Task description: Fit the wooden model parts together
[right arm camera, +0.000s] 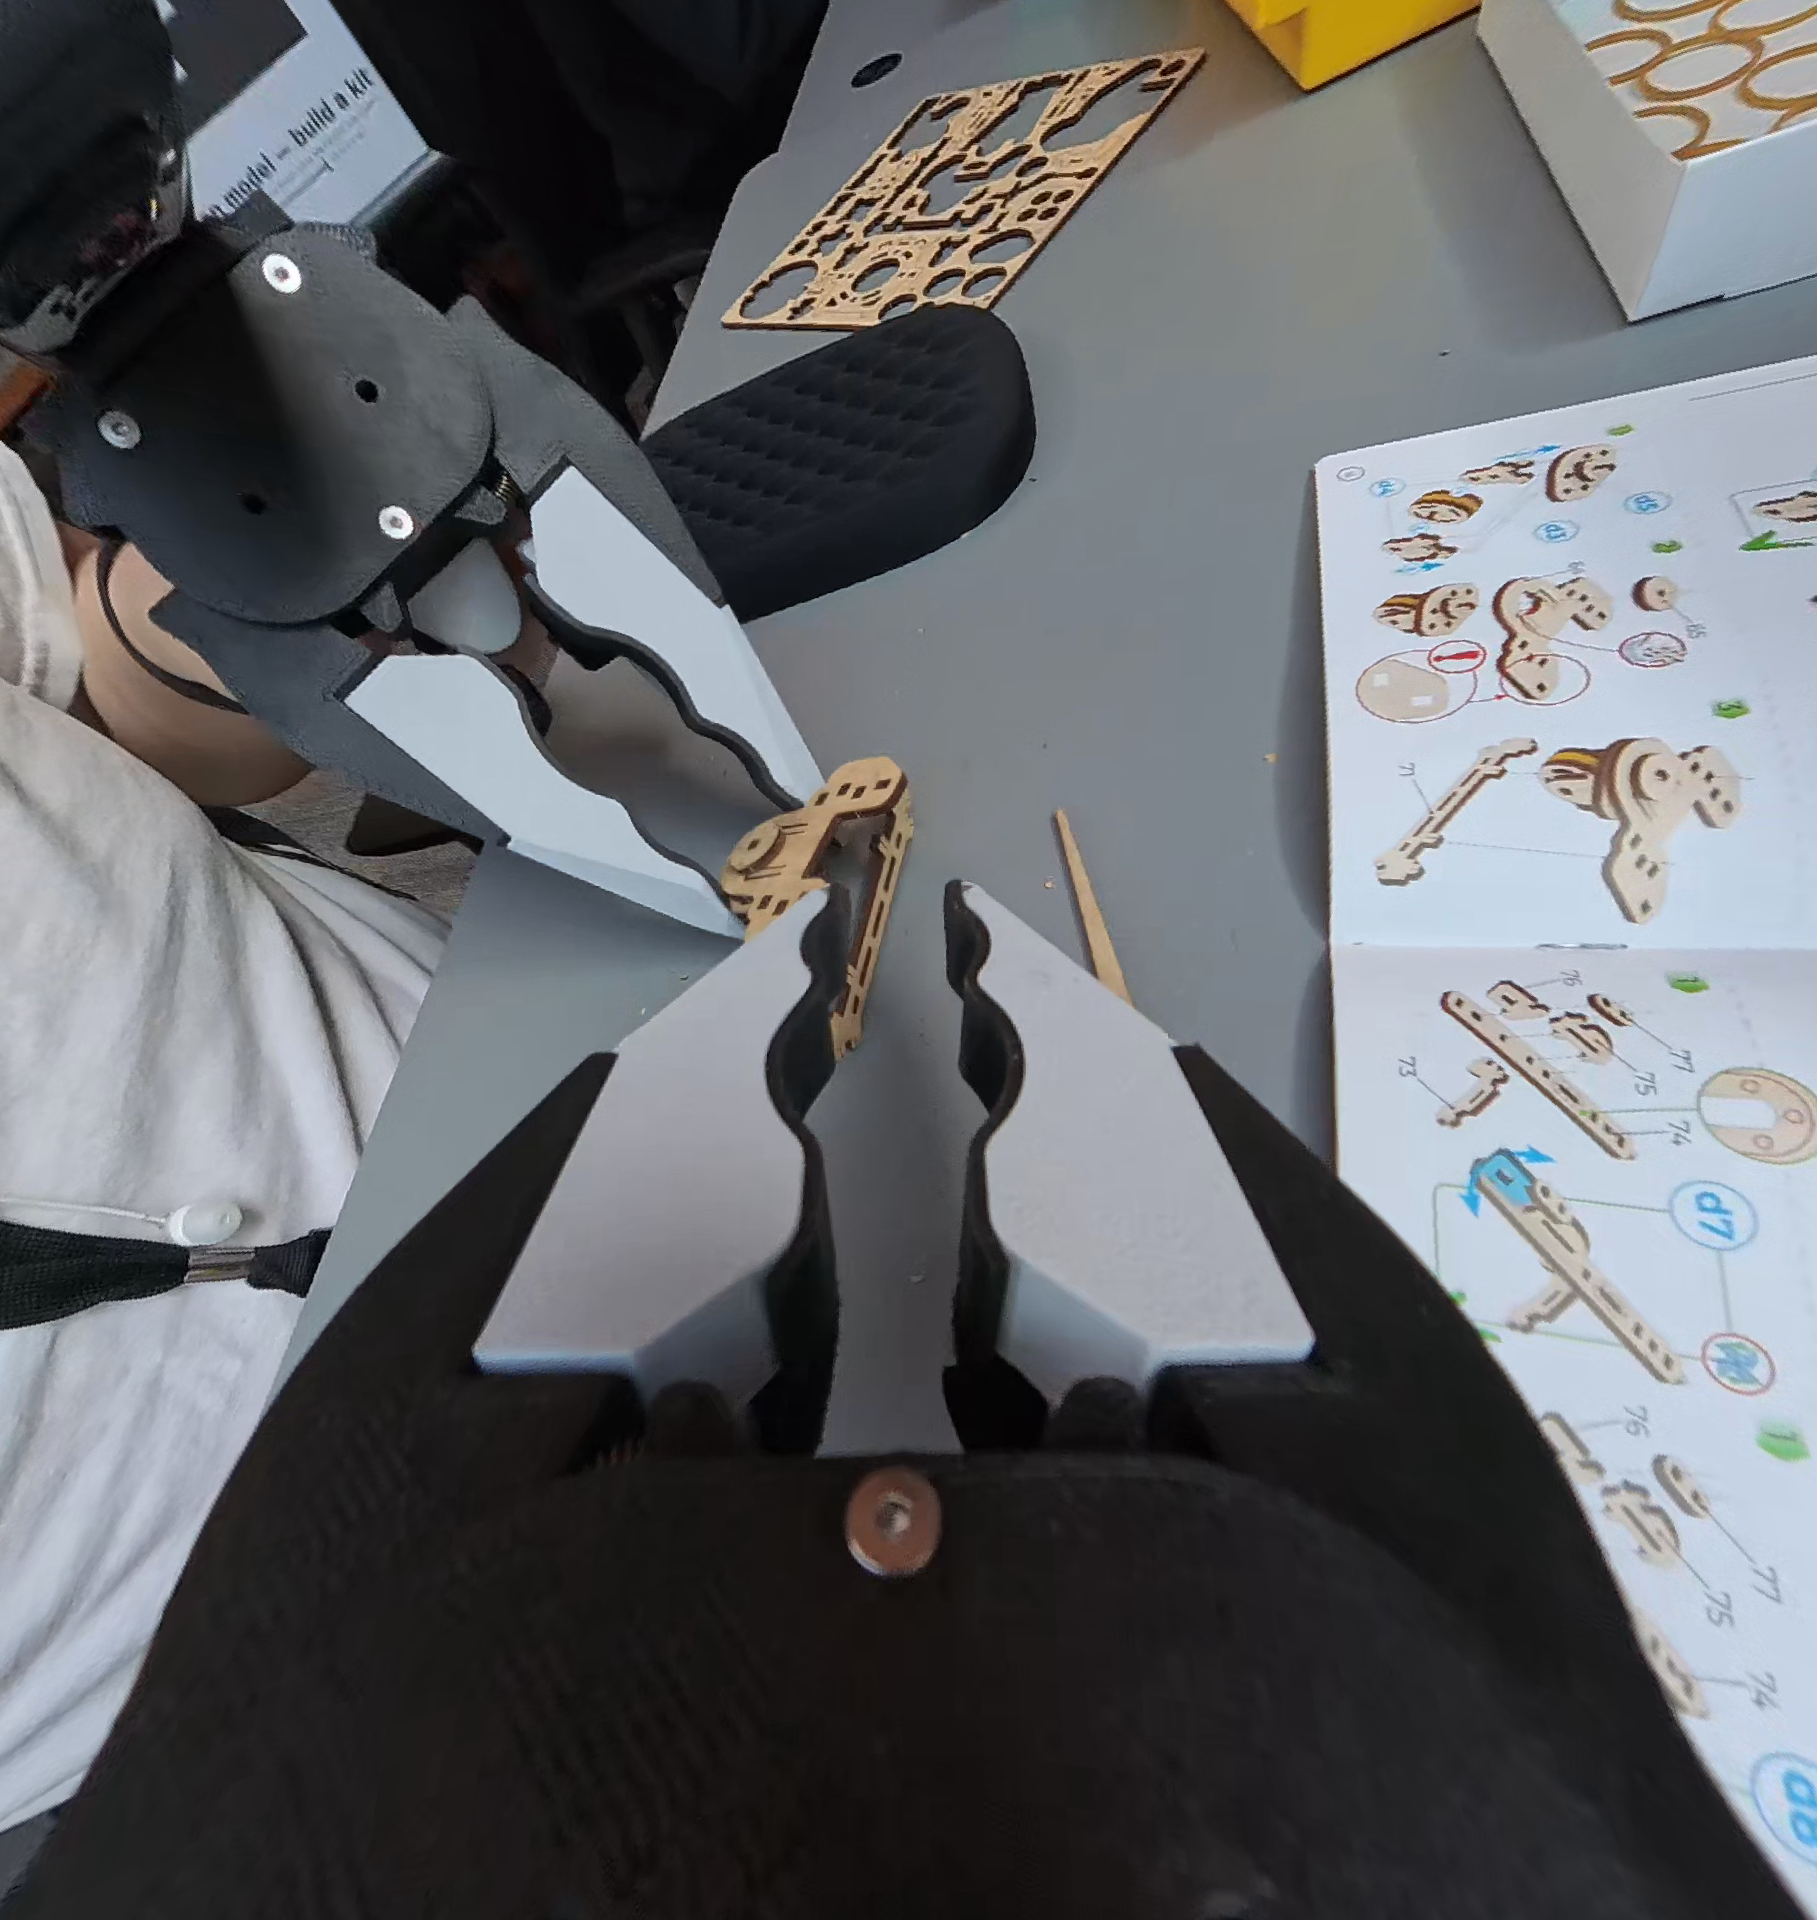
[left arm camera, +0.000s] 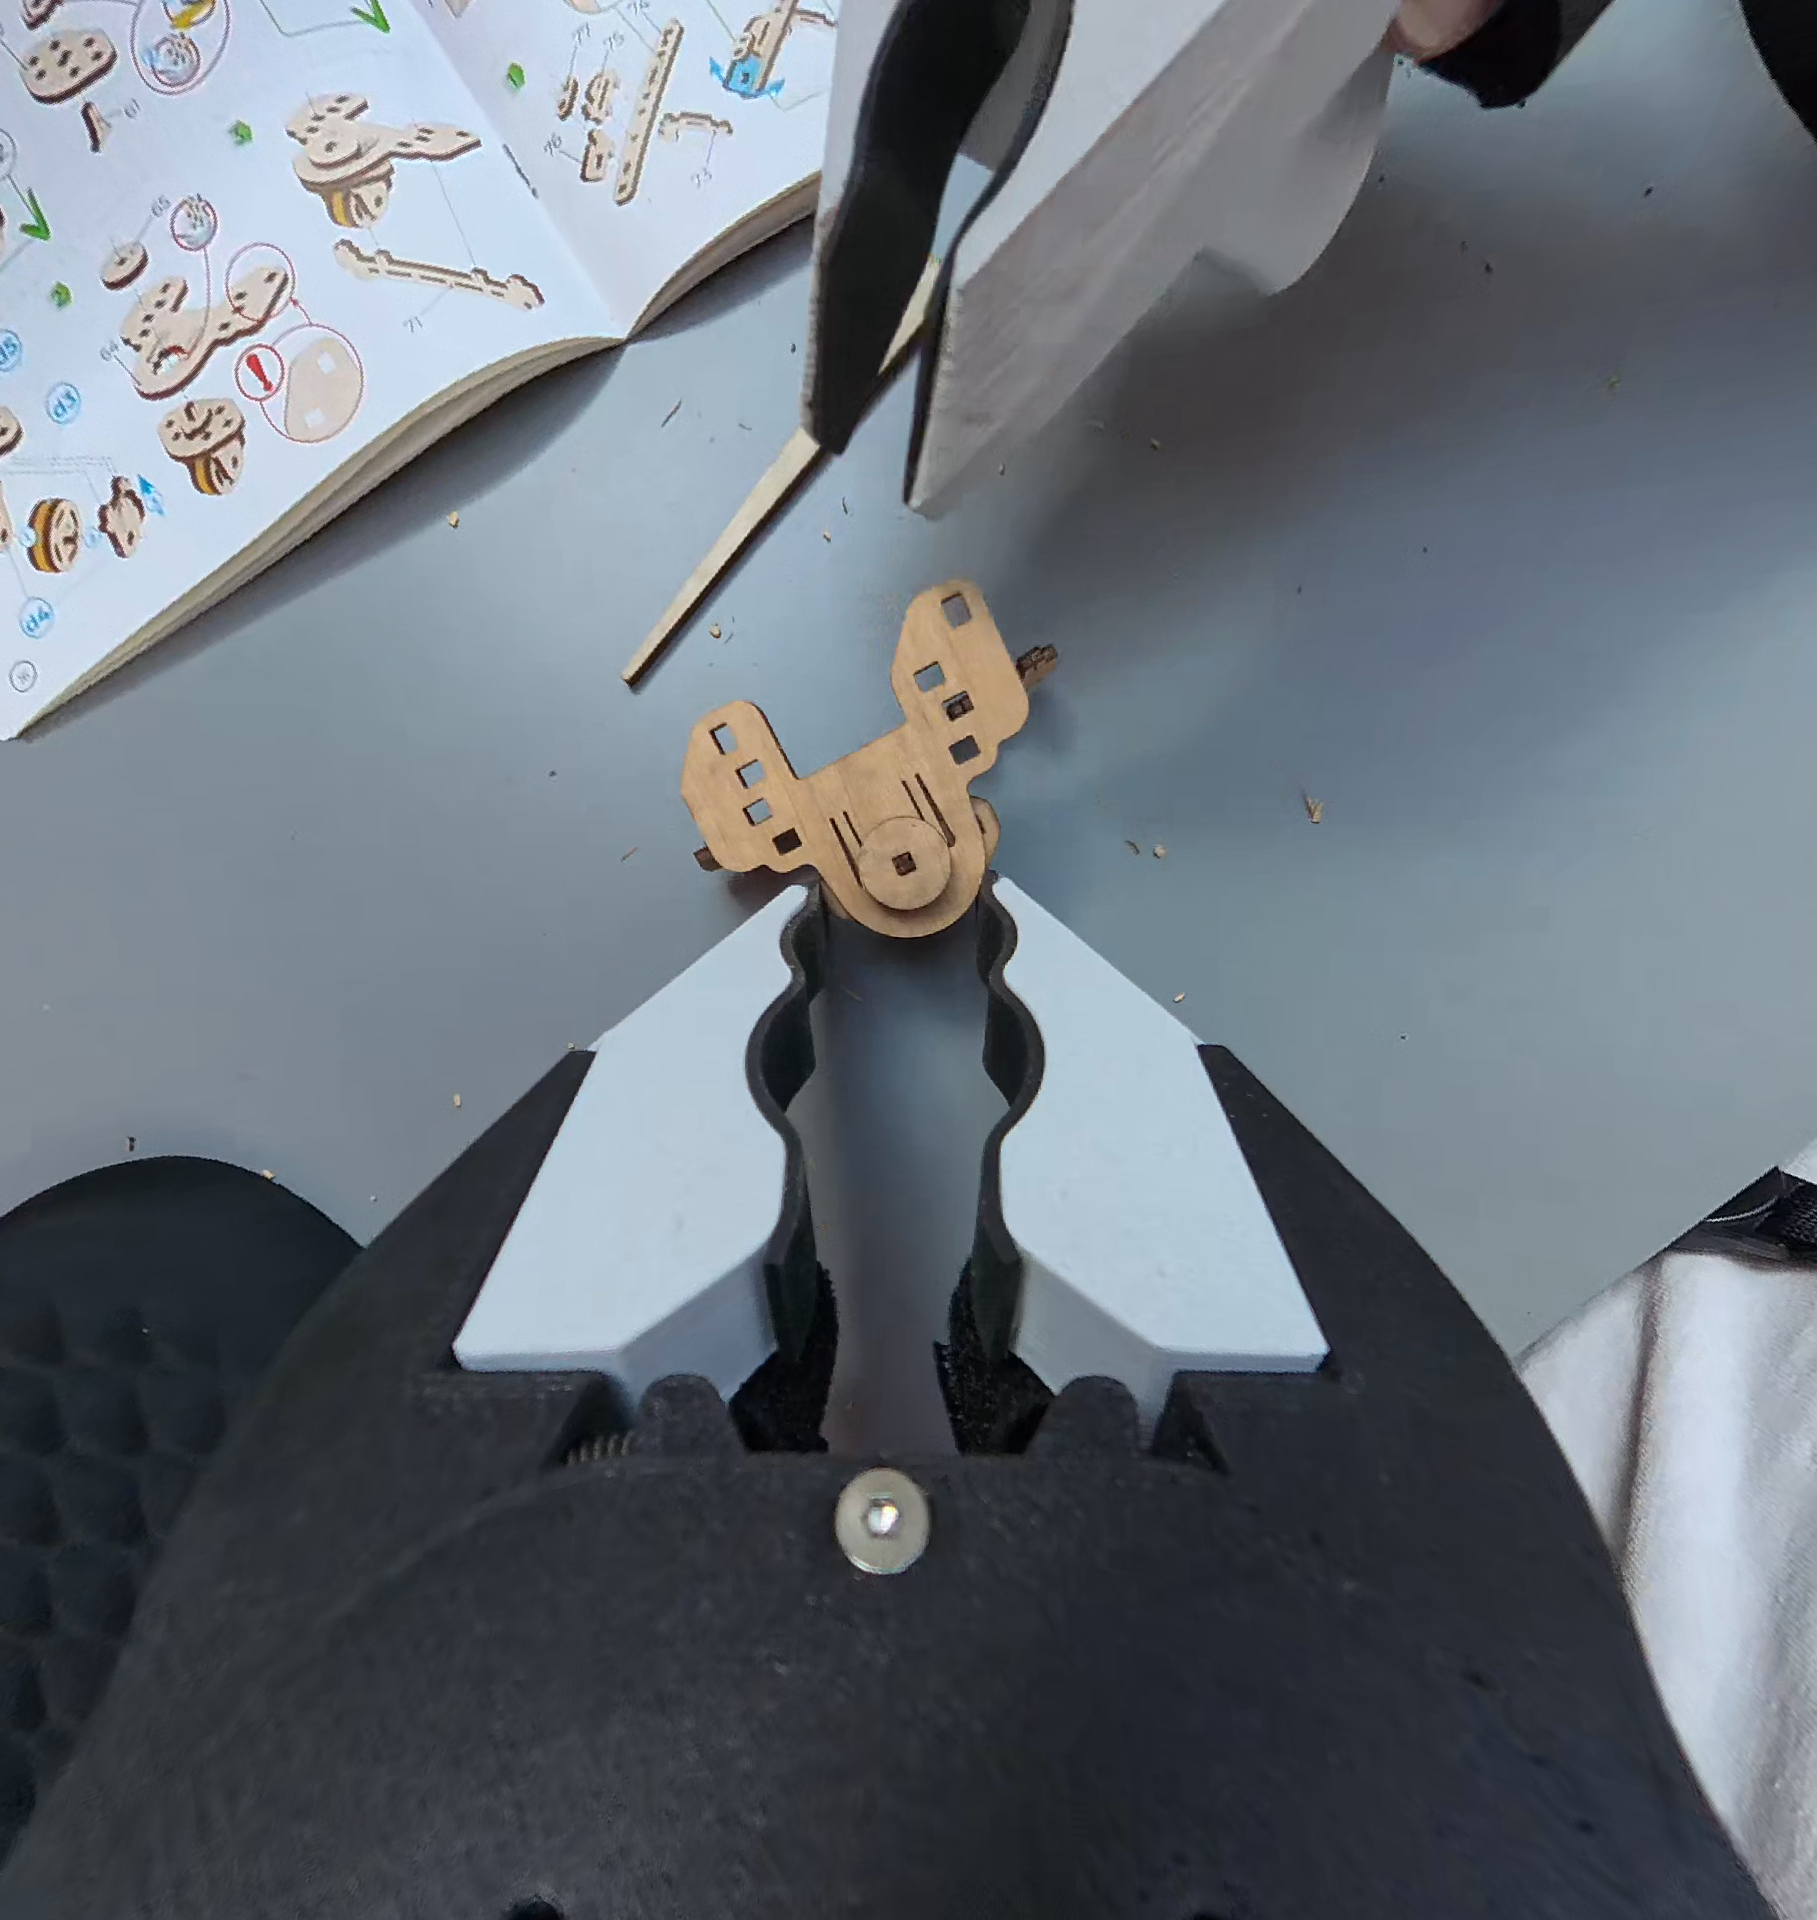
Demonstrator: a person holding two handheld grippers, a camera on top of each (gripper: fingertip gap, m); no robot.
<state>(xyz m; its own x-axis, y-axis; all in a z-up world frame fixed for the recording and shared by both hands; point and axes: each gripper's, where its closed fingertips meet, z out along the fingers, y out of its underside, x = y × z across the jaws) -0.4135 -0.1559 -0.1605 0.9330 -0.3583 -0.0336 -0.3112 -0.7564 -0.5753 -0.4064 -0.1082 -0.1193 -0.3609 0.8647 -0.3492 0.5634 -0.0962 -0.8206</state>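
Observation:
A Y-shaped wooden assembly [left arm camera: 862,769] with square slots and a round disc at its base sits low over the grey table [left arm camera: 1403,831]. My left gripper [left arm camera: 904,899] is shut on its disc end. In the right wrist view the assembly [right arm camera: 831,821] shows edge-on, with the left gripper [right arm camera: 764,857] on it. My right gripper [right arm camera: 893,899] is open and empty, its tips just short of the assembly's slotted arm. In the left wrist view the right gripper [left arm camera: 873,468] hangs above and beyond the assembly. A thin wooden stick [left arm camera: 717,571] lies on the table beside it and shows again in the right wrist view [right arm camera: 1091,904].
An open instruction booklet [right arm camera: 1610,831] lies on the right of the table and also shows in the left wrist view [left arm camera: 260,260]. A black padded rest [right arm camera: 842,457], a punched-out wooden sheet [right arm camera: 966,187], a white box [right arm camera: 1714,156] and a yellow box [right arm camera: 1319,31] lie farther off. A person's white shirt [right arm camera: 104,935] is close by. About 7 cm separates my left fingertips from my right. The thin wooden stick [left arm camera: 717,571] is about 5 cm from my right fingertips. Seen from the right wrist view [right arm camera: 1077,890] as well.

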